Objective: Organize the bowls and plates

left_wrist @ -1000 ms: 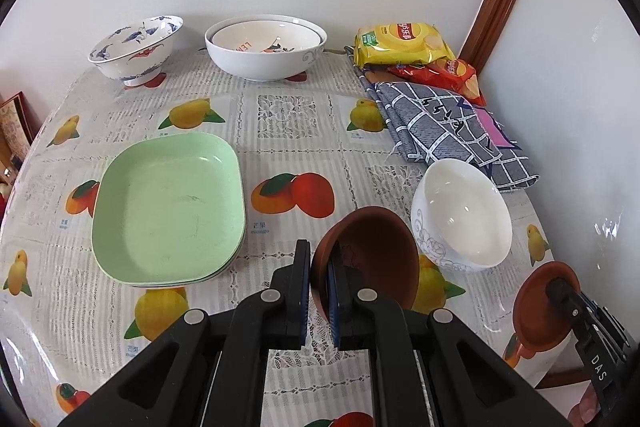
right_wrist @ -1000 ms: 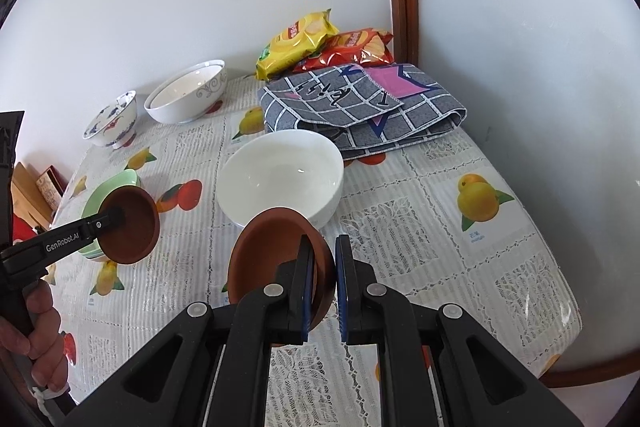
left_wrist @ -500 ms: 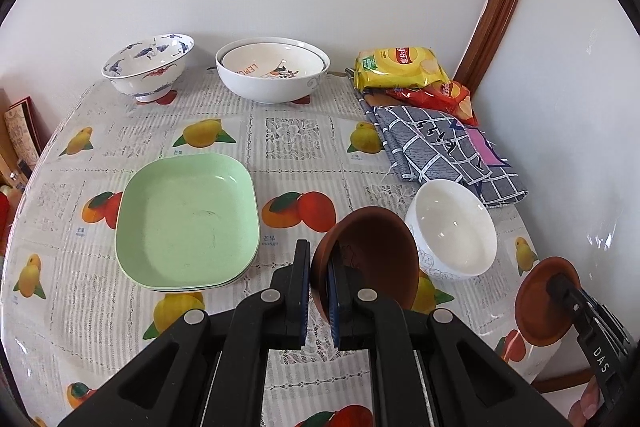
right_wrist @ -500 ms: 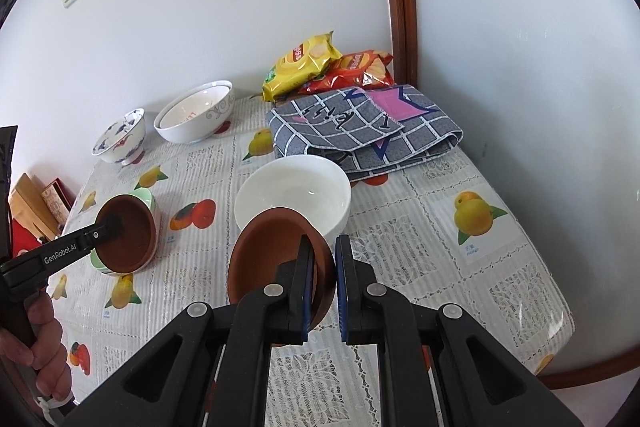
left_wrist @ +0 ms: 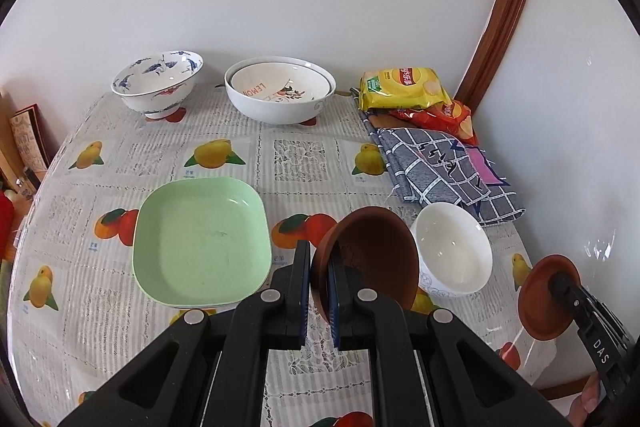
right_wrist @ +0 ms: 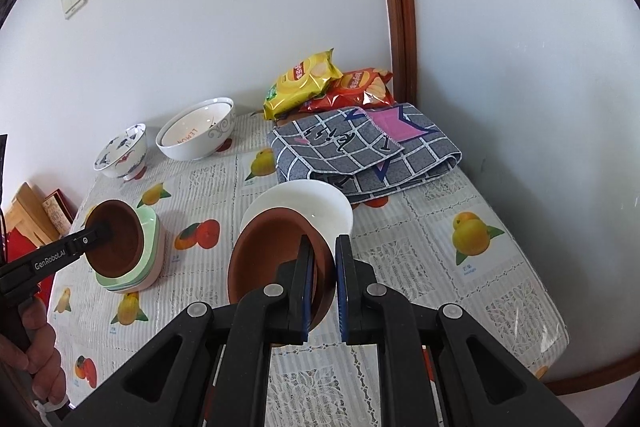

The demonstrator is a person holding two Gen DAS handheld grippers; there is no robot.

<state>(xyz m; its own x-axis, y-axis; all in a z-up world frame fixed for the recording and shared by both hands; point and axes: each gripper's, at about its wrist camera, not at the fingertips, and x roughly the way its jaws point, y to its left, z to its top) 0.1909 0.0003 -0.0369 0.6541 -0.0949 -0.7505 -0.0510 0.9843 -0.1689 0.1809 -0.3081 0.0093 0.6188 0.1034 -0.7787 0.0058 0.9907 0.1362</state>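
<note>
My left gripper [left_wrist: 319,287] is shut on the rim of a brown bowl [left_wrist: 372,259], held above the table between the stacked green plates [left_wrist: 200,247] and a plain white bowl [left_wrist: 452,251]. My right gripper [right_wrist: 322,283] is shut on the rim of a second brown bowl [right_wrist: 272,255], held in front of the white bowl [right_wrist: 316,203]. The right gripper and its bowl [left_wrist: 546,301] also show at the right of the left wrist view. The left gripper's bowl [right_wrist: 118,243] shows in the right wrist view before the green plates [right_wrist: 150,247].
A blue-patterned bowl [left_wrist: 158,83] and nested white bowls [left_wrist: 280,93] stand at the back by the wall. Yellow [left_wrist: 404,87] and red [left_wrist: 444,117] snack bags and a folded grey checked cloth [left_wrist: 444,167] lie at the back right. The table edge [right_wrist: 560,339] is near on the right.
Both grippers have drawn back and up from the table with their brown bowls; the dishes look smaller and farther in both views. Both grips are unchanged.
</note>
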